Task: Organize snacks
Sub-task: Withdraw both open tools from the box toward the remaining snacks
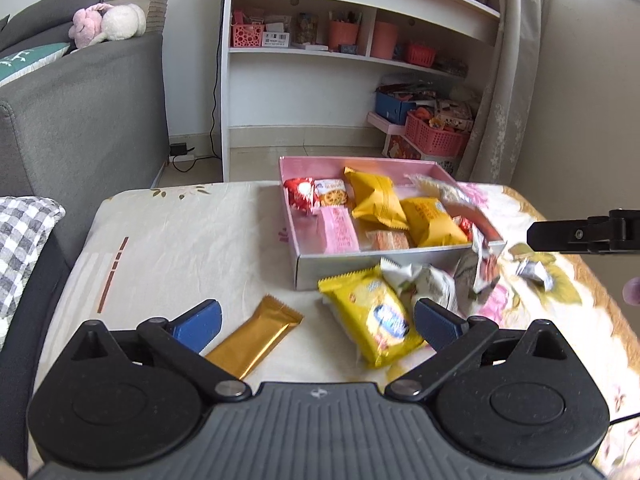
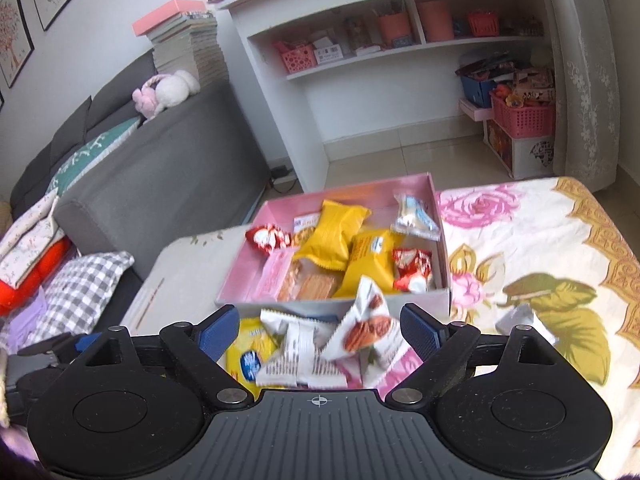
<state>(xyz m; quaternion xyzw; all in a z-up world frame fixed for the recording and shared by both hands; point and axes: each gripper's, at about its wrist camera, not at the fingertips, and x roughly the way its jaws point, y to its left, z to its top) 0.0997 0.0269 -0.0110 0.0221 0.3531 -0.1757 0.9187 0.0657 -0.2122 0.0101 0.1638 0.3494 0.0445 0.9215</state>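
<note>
A pink box (image 1: 294,236) (image 2: 248,268) on the table holds several wrapped snacks, yellow, red and pink. My left gripper (image 1: 318,326) is open above the table, with a gold bar (image 1: 254,338) and a yellow packet (image 1: 374,318) between its blue fingers. My right gripper (image 2: 318,330) is open and empty, over white snack packets (image 2: 304,352) and a white-and-brown packet (image 2: 366,326) that leans on the box's front wall. The yellow packet shows in the right wrist view (image 2: 250,354) too. The right gripper's finger shows at the left wrist view's right edge (image 1: 576,236).
A small silver-wrapped snack (image 1: 532,272) (image 2: 516,318) lies on the floral tablecloth (image 2: 540,240) right of the box. A grey sofa (image 1: 80,120) stands left of the table, a white shelf unit (image 1: 340,80) behind it. A checked cushion (image 2: 76,292) lies at the left.
</note>
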